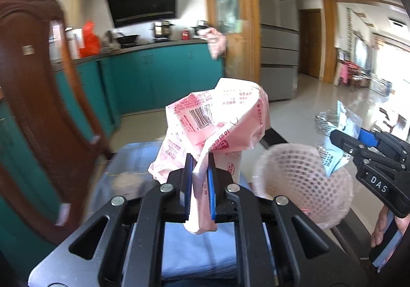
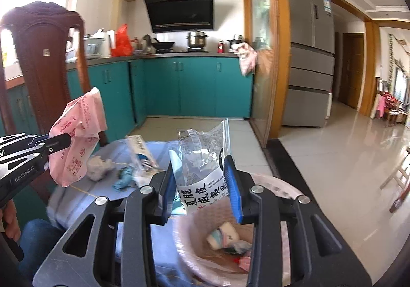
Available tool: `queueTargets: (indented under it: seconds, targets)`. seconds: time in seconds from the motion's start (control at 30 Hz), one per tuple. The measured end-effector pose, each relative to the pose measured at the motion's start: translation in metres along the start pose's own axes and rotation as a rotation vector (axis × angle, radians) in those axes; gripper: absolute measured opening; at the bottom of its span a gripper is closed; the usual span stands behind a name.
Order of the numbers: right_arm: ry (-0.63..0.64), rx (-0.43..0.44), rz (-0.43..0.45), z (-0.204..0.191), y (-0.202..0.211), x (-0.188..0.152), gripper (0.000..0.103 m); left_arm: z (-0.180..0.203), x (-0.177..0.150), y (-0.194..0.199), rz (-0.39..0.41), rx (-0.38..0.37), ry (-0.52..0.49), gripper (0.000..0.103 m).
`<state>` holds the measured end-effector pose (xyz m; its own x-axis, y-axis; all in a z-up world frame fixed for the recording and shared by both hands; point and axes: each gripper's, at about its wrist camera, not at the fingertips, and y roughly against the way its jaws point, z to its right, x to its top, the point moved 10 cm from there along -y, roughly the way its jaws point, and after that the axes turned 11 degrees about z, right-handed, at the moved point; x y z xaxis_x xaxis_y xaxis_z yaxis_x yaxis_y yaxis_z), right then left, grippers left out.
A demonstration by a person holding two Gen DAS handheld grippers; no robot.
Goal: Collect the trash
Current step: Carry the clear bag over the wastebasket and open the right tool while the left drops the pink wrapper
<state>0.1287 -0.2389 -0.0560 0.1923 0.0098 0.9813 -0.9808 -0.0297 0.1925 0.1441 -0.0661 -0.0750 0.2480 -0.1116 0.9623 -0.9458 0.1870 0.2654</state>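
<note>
**Crinkled plastic, soft cloth, polished wood**

The pink wrapper (image 1: 217, 120) is thin, creased plastic film with a soft sheen. The clear packet (image 2: 202, 159) is glossy, crumpled plastic. The basket (image 1: 302, 182) is pale perforated plastic. The tablecloth (image 2: 107, 200) is matt blue cloth. The chair (image 2: 48, 61) is dark varnished wood. The floor (image 2: 333, 159) is glossy tile.

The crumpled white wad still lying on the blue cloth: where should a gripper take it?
Pinch the crumpled white wad across its raised middle, coming from above: it lies loose on the blue cloth, and its folds give the pads purchase. Both grippers are full now.
</note>
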Motion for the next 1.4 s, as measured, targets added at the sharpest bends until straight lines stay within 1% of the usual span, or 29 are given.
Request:
queueTargets:
  seconds: [0.07, 0.1, 0.13, 0.2, 0.27, 0.37, 0.47, 0.6, 0.67, 0.73, 0.77, 0.8, 0.87, 0.9, 0.93, 0.97, 1.0, 1.03, 1.1, 1.13, 1.17, 1.23, 1.27, 1.3, 1.4]
  targets:
    - [-0.006, -0.035, -0.010, 0.020, 0.002, -0.005, 0.036, 0.030, -0.004, -0.016, -0.021, -0.078, -0.006, 0.012]
    - [-0.010, -0.054, -0.015, 0.030, 0.004, -0.009, 0.036, 0.041, -0.007, -0.022, -0.032, -0.105, -0.006, 0.012]
    - [-0.021, -0.083, -0.022, 0.046, 0.007, -0.013, 0.036, 0.057, -0.012, -0.032, -0.052, -0.148, -0.005, 0.012]
    - [-0.036, -0.114, -0.031, 0.064, 0.010, -0.019, 0.036, 0.084, -0.022, -0.048, -0.088, -0.213, 0.001, 0.012]
    - [-0.052, -0.150, -0.045, 0.084, 0.013, -0.027, 0.036, 0.103, -0.028, -0.062, -0.116, -0.251, 0.003, 0.012]
    - [-0.073, -0.191, -0.062, 0.106, 0.015, -0.037, 0.036, 0.129, -0.035, -0.079, -0.147, -0.289, -0.017, 0.012]
    - [-0.086, -0.213, -0.076, 0.119, 0.013, -0.046, 0.036, 0.149, -0.041, -0.092, -0.166, -0.323, -0.028, 0.012]
    - [-0.099, -0.221, -0.089, 0.125, 0.005, -0.052, 0.036, 0.163, -0.048, -0.105, -0.197, -0.356, -0.027, 0.013]
    - [-0.102, -0.220, -0.094, 0.123, 0.000, -0.053, 0.036, 0.167, -0.050, -0.108, -0.199, -0.366, -0.029, 0.014]
    - [-0.102, -0.215, -0.102, 0.122, -0.007, -0.055, 0.036, 0.166, -0.050, -0.111, -0.194, -0.364, -0.029, 0.030]
    - [-0.102, -0.212, -0.105, 0.121, -0.009, -0.055, 0.036, 0.164, -0.050, -0.112, -0.190, -0.359, -0.025, 0.053]
    - [-0.101, -0.209, -0.110, 0.118, -0.013, -0.056, 0.036, 0.161, -0.049, -0.113, -0.181, -0.347, -0.020, 0.068]
    - [-0.101, -0.205, -0.118, 0.119, -0.015, -0.058, 0.038, 0.150, -0.046, -0.114, -0.159, -0.317, -0.019, 0.071]
    - [-0.102, -0.211, -0.123, 0.118, -0.018, -0.060, 0.043, 0.145, -0.046, -0.115, -0.159, -0.305, -0.022, 0.072]
    - [-0.104, -0.212, -0.127, 0.122, -0.020, -0.061, 0.047, 0.134, -0.046, -0.116, -0.159, -0.277, -0.022, 0.072]
    - [-0.110, -0.211, -0.134, 0.121, -0.022, -0.063, 0.048, 0.121, -0.046, -0.118, -0.158, -0.239, -0.021, 0.072]
    - [-0.115, -0.209, -0.140, 0.119, -0.025, -0.064, 0.053, 0.109, -0.047, -0.118, -0.158, -0.207, -0.018, 0.072]
    - [-0.117, -0.207, -0.149, 0.117, -0.029, -0.066, 0.061, 0.086, -0.047, -0.120, -0.155, -0.147, -0.010, 0.072]
    - [-0.114, -0.204, -0.154, 0.111, -0.034, -0.068, 0.070, 0.051, -0.047, -0.121, -0.150, -0.066, 0.002, 0.072]
    - [-0.110, -0.198, -0.153, 0.107, -0.037, -0.068, 0.072, 0.026, -0.048, -0.121, -0.147, -0.005, 0.008, 0.072]
    - [-0.107, -0.189, -0.154, 0.102, -0.040, -0.068, 0.073, -0.001, -0.050, -0.123, -0.151, 0.058, 0.010, 0.072]
    - [-0.107, -0.155, -0.159, 0.088, -0.048, -0.067, 0.073, -0.048, -0.055, -0.128, -0.174, 0.156, 0.009, 0.072]
    - [-0.108, -0.121, -0.164, 0.073, -0.056, -0.067, 0.073, -0.070, -0.058, -0.132, -0.193, 0.200, 0.010, 0.072]
    - [-0.107, -0.098, -0.167, 0.063, -0.061, -0.066, 0.073, -0.099, -0.067, -0.138, -0.230, 0.256, 0.015, 0.072]
    - [-0.073, -0.001, -0.186, 0.013, -0.083, -0.066, 0.073, -0.159, -0.082, -0.155, -0.308, 0.342, 0.053, 0.072]
